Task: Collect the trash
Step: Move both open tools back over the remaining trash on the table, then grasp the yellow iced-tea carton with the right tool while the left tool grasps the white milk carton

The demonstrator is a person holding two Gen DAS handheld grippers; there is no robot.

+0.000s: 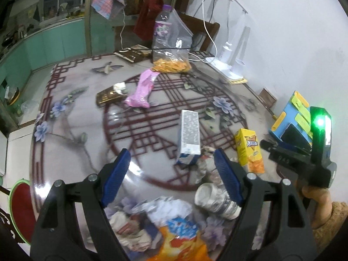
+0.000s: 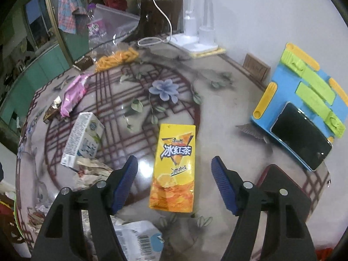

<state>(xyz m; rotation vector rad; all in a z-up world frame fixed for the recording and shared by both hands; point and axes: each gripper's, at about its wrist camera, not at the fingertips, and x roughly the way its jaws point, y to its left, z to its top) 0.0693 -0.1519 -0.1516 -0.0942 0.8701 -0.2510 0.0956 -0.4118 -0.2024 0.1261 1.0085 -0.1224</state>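
My left gripper (image 1: 173,174) is open over the round table's near side, with nothing between its blue pads. Under it lies a heap of crumpled wrappers (image 1: 152,224), with a crushed paper cup (image 1: 215,200) by the right finger. A white milk carton (image 1: 190,134) and a yellow iced tea carton (image 1: 249,150) lie just beyond. Farther back are a pink wrapper (image 1: 142,89) and a brown box (image 1: 107,96). My right gripper (image 2: 175,180) is open above the yellow iced tea carton (image 2: 174,165), which lies flat between the pads, untouched. The milk carton (image 2: 83,139) lies to its left.
A phone (image 2: 302,134) leans on a blue, yellow and green stand (image 2: 280,74) at the right by the wall. At the back are a clear bag of orange snacks (image 1: 171,63), a bottle (image 1: 163,28) and a white lamp base (image 1: 230,67). A red chair (image 1: 21,206) stands near left.
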